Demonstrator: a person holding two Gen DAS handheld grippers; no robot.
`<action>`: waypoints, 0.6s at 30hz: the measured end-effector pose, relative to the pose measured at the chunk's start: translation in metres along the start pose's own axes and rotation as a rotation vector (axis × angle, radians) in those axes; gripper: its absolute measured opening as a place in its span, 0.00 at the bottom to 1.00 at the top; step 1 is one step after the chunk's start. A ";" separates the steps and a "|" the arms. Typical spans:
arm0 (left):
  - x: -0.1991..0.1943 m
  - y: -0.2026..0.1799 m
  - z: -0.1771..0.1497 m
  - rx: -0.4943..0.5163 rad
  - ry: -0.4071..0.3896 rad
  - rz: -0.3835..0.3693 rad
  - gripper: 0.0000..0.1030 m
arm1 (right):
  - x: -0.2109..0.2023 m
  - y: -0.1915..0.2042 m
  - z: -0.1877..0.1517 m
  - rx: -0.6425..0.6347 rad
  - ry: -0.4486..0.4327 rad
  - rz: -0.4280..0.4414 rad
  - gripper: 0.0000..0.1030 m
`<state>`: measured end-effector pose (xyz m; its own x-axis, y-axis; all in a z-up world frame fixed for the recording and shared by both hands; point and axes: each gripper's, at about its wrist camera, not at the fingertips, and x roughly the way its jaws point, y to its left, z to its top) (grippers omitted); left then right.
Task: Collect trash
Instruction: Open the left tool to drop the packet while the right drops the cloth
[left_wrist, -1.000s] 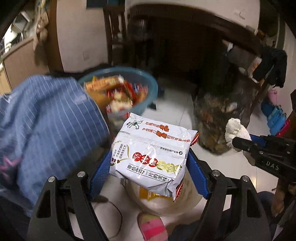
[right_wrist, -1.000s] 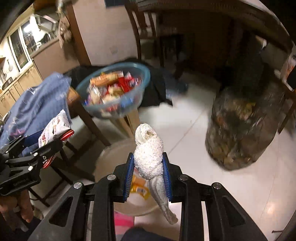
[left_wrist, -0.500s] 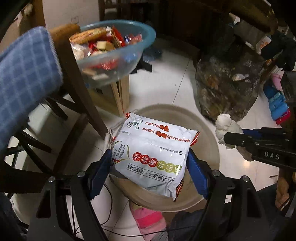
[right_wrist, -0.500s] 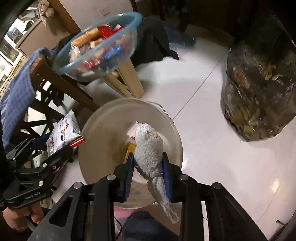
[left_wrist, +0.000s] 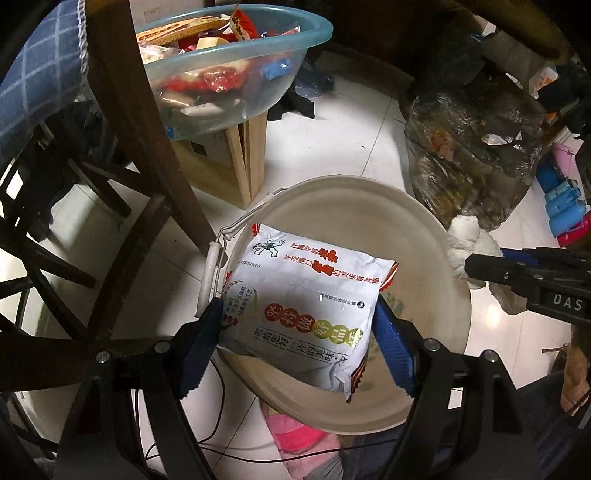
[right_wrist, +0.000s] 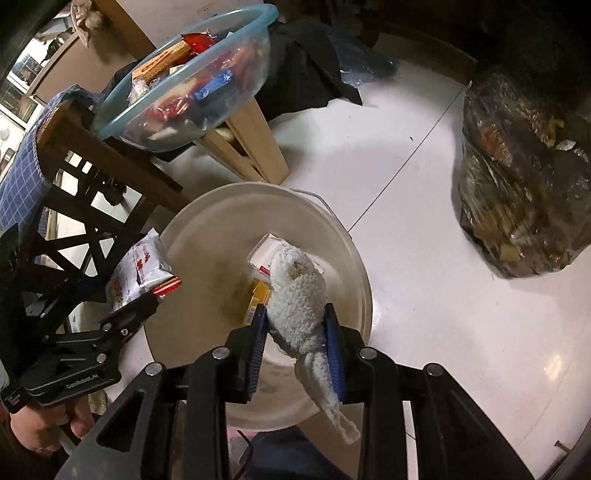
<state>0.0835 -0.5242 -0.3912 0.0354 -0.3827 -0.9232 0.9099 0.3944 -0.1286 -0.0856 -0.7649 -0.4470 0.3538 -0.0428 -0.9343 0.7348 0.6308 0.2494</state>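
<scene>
My left gripper (left_wrist: 299, 325) is shut on a white snack packet (left_wrist: 303, 302) with red and yellow print, held above the left side of a cream bucket (left_wrist: 436, 221) on the floor. The packet also shows in the right wrist view (right_wrist: 142, 271). My right gripper (right_wrist: 295, 325) is shut on a crumpled white tissue wad (right_wrist: 299, 295) above the bucket (right_wrist: 354, 251); the wad also shows in the left wrist view (left_wrist: 467, 240). A white carton (right_wrist: 264, 254) and a yellow wrapper (right_wrist: 258, 295) lie in the bucket's bottom.
A blue-rimmed clear bowl (left_wrist: 229, 70) full of wrappers rests on a wooden stand (left_wrist: 243, 162). A dark wooden chair (left_wrist: 122, 147) stands left. A full dark trash bag (right_wrist: 524, 184) sits on the white tile floor to the right. A pink slipper (left_wrist: 295, 435) lies below.
Both grippers have tilted down and moved over the bucket, which now fills the middle of both views. The packet and the tissue wad remain gripped.
</scene>
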 end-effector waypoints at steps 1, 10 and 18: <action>0.001 0.000 0.000 0.000 0.000 0.003 0.73 | -0.001 0.001 0.000 -0.002 -0.002 0.000 0.31; 0.005 -0.001 -0.002 0.010 0.025 0.008 0.77 | -0.008 0.001 -0.002 0.006 -0.033 -0.004 0.60; 0.006 -0.001 -0.002 0.010 0.021 0.034 0.83 | -0.026 -0.001 0.000 0.001 -0.077 -0.021 0.60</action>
<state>0.0823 -0.5251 -0.3970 0.0578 -0.3511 -0.9345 0.9126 0.3982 -0.0932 -0.0950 -0.7643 -0.4227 0.3818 -0.1148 -0.9171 0.7429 0.6285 0.2305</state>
